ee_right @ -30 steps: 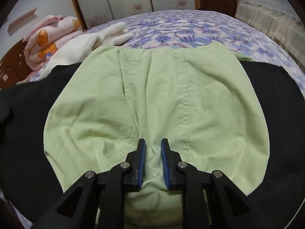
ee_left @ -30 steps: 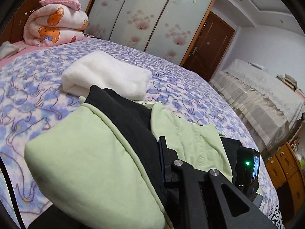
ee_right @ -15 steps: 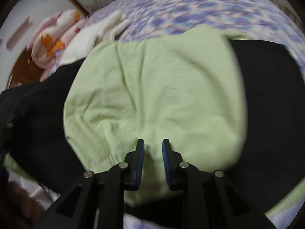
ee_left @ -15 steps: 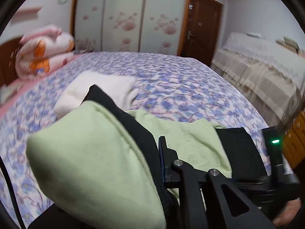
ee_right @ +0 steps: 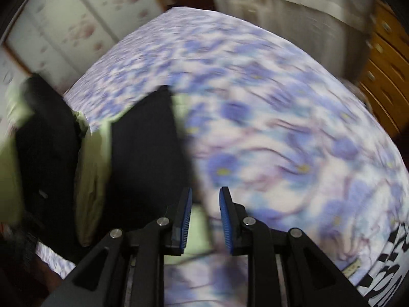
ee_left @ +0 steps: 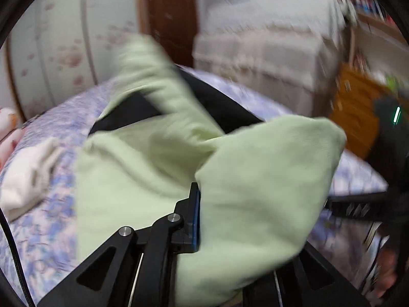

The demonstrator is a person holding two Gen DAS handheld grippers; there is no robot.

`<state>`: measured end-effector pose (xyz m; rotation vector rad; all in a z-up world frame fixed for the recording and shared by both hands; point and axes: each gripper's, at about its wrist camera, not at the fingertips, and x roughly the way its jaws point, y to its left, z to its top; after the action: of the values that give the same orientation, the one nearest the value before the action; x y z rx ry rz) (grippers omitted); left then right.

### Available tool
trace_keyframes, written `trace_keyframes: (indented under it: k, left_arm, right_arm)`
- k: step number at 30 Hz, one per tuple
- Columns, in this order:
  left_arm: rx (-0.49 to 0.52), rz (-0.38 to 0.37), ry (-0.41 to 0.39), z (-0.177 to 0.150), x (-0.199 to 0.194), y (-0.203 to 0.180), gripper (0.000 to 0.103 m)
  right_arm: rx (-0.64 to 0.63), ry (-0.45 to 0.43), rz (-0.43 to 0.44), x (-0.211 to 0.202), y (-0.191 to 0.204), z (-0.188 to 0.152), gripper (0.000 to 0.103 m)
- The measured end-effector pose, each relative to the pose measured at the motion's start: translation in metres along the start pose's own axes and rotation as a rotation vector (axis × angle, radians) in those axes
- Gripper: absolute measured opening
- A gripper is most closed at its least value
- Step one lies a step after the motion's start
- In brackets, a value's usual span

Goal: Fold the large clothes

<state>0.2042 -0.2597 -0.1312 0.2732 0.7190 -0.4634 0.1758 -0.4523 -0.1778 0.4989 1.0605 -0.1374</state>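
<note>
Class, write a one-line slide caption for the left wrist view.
Left hand-held gripper clamps the green-and-black garment above the floral bed.

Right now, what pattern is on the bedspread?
Blue-purple flowers on white bedspread; right wrist view shows it best.

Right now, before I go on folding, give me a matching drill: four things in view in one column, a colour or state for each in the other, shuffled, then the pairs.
Things:
1. left gripper
2. folded cloth
3. door
4. bedspread

Colour or state:
A. purple flowers
B. shut on the green garment
C. brown
D. white

Pairs: 1-B; 2-D; 3-C; 4-A
</note>
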Motion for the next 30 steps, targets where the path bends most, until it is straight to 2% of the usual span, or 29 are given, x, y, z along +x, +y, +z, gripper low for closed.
trace_keyframes:
  k: [4, 6, 8, 9, 10, 16, 18, 20, 22, 26, 30]
  left_arm:
    - [0.062, -0.005, 0.148, -0.031, 0.044, -0.021, 0.011]
    - [0.067, -0.011, 0.159, -0.036, 0.047, -0.020, 0.016]
    - [0.048, -0.058, 0.168, -0.034, 0.039, -0.017, 0.035]
    - [0.031, -0.081, 0.186, -0.032, 0.035, -0.014, 0.061]
    - [0.016, -0.089, 0.192, -0.032, 0.028, -0.011, 0.080]
    - [-0.069, -0.147, 0.150, -0.021, -0.025, 0.016, 0.082]
    - [-0.142, -0.149, 0.129, -0.021, -0.046, 0.040, 0.083]
    - [-0.210, -0.120, 0.120, -0.024, -0.062, 0.068, 0.083]
    - [-0.289, -0.078, 0.127, -0.031, -0.071, 0.100, 0.083]
    - [-0.396, 0.013, 0.182, -0.049, -0.066, 0.148, 0.083]
    - [-0.504, -0.008, 0.251, -0.069, -0.052, 0.180, 0.083]
  right_arm:
    - [0.027, 0.031, -0.007, 0.017, -0.018, -0.008, 0.022]
    - [0.027, 0.035, 0.010, 0.022, -0.018, -0.008, 0.022]
    - [0.021, 0.026, 0.025, 0.022, -0.015, -0.007, 0.022]
    - [0.019, 0.022, 0.030, 0.021, -0.014, -0.006, 0.022]
    - [0.016, 0.015, 0.035, 0.019, -0.012, -0.005, 0.022]
    - [-0.013, -0.034, 0.082, -0.003, 0.006, 0.004, 0.024]
    - [-0.025, -0.054, 0.111, -0.012, 0.012, 0.008, 0.035]
    - [-0.033, -0.069, 0.154, -0.022, 0.021, 0.010, 0.045]
    - [-0.046, -0.067, 0.193, -0.027, 0.028, 0.011, 0.049]
    - [-0.093, 0.003, 0.210, -0.014, 0.045, 0.012, 0.051]
    - [-0.109, 0.149, 0.213, 0.024, 0.055, 0.011, 0.051]
